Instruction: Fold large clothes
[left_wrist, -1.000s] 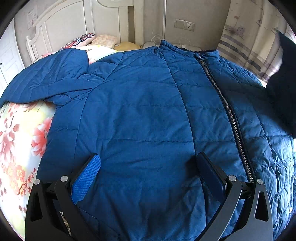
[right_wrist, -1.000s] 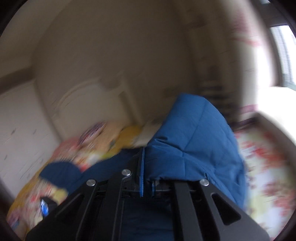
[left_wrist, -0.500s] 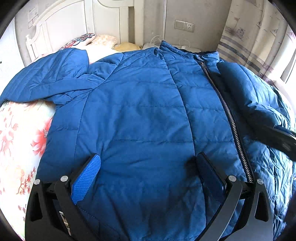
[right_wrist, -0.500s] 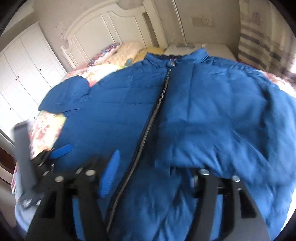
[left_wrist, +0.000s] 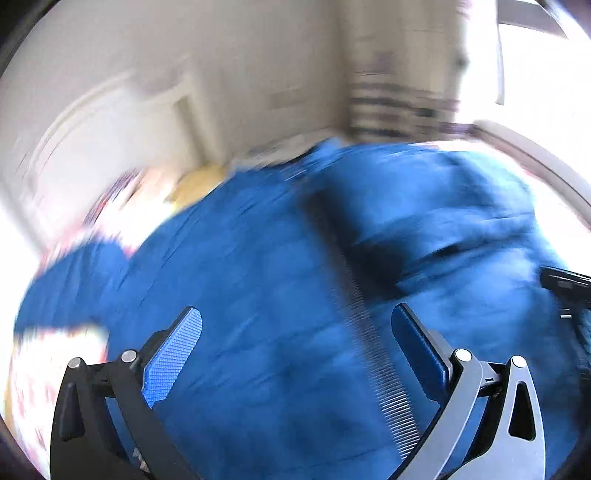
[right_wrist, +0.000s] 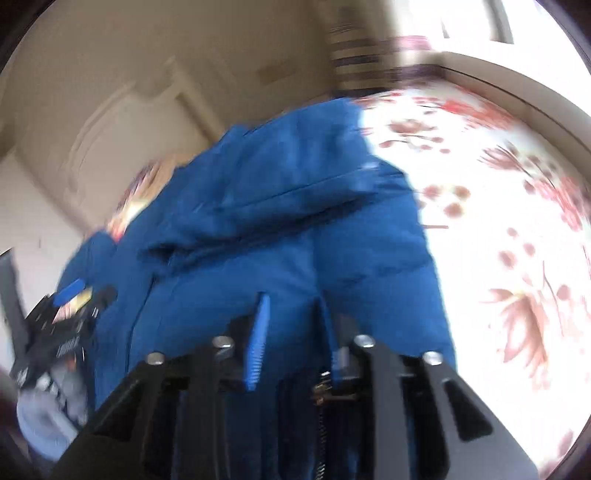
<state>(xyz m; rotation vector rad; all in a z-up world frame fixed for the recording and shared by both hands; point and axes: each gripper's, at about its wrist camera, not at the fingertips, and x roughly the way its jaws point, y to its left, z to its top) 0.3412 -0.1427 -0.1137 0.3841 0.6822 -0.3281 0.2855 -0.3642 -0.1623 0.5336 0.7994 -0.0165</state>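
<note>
Found the floral bedsheet (right_wrist: 498, 184) serving as the flat work surface, bare on the window side. Found the blue quilted jacket (left_wrist: 240, 277) laid front-up on it, collar toward the far wall and hem nearest both cameras, so that both hem corners could be reached. Saw 1 sleeve (right_wrist: 277, 199) folded inward across the chest, probably to narrow the garment before the body fold. Noted the zipper (left_wrist: 354, 314) closed down the centre, which kept the 2 front panels together.

Saw the left gripper (left_wrist: 295, 314) poised above the lower front panel, jaws spread wide, nothing clamped. Judged it ready for a hem pickup. Caught the right gripper (right_wrist: 291, 306) low at the hem on the other side of the zipper, jaws closing, jacket fabric between the pads. Heavy motion blur in both views; depth of bite not determinable.
</note>
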